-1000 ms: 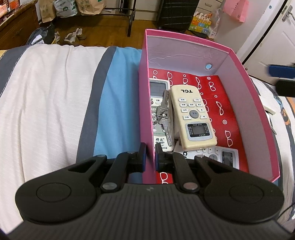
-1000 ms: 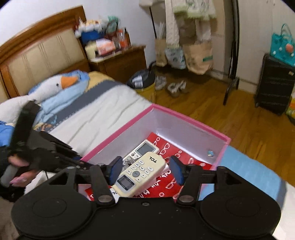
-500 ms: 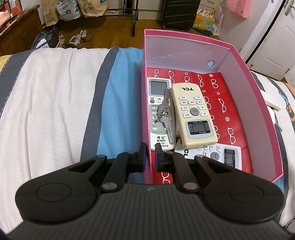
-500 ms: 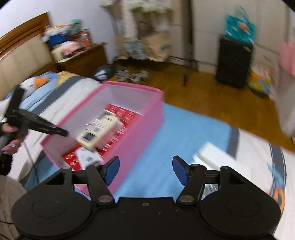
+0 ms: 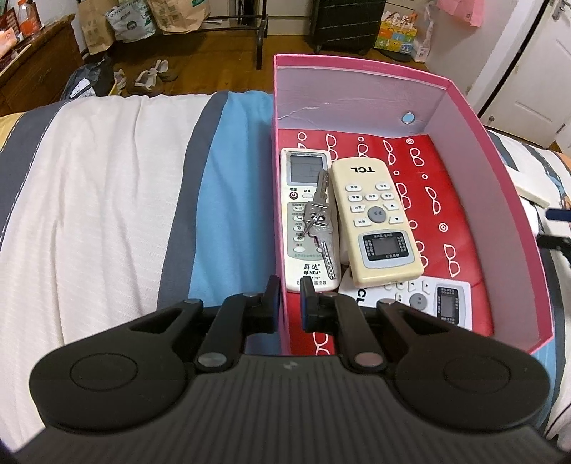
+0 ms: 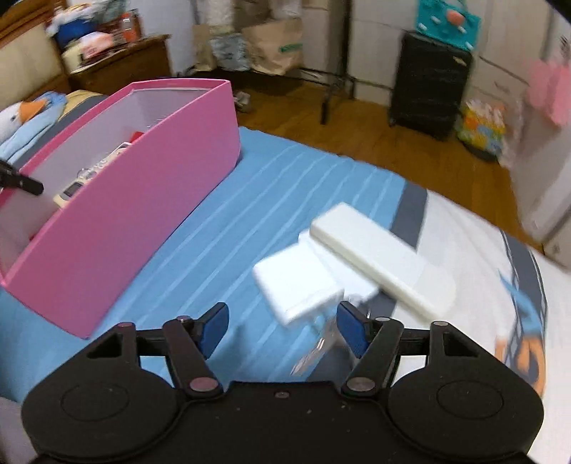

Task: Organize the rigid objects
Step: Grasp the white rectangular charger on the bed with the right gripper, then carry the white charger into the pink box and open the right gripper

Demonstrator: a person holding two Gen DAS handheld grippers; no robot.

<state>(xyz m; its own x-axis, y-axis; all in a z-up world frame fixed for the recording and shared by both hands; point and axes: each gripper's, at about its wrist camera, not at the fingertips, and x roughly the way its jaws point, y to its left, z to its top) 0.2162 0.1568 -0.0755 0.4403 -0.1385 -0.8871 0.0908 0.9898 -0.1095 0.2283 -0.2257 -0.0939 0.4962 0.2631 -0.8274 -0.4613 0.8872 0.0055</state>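
A pink box (image 5: pixel 460 107) lies on the striped bed. My left gripper (image 5: pixel 287 298) is shut on its near left wall. Inside lie a white QUNDA remote (image 5: pixel 303 171), a cream TCL remote (image 5: pixel 374 221), a bunch of keys (image 5: pixel 319 217) and another white remote (image 5: pixel 428 296). My right gripper (image 6: pixel 282 330) is open and empty, above the blue stripe to the right of the box (image 6: pixel 142 185). Just ahead of it lie a long white remote (image 6: pixel 378 264), a flat white block (image 6: pixel 296 282) and a blurred clear item (image 6: pixel 317 349).
The bed's foot edge drops to a wooden floor with a black suitcase (image 6: pixel 428 89), paper bags (image 5: pixel 171 14) and shoes (image 5: pixel 153 73). A wooden nightstand (image 6: pixel 117 64) and a goose plush (image 6: pixel 25 117) are at the head end.
My right gripper has let go of the cream TCL remote in the box and swung right, out over the blue stripe toward the white items. My left gripper stays clamped on the box wall.
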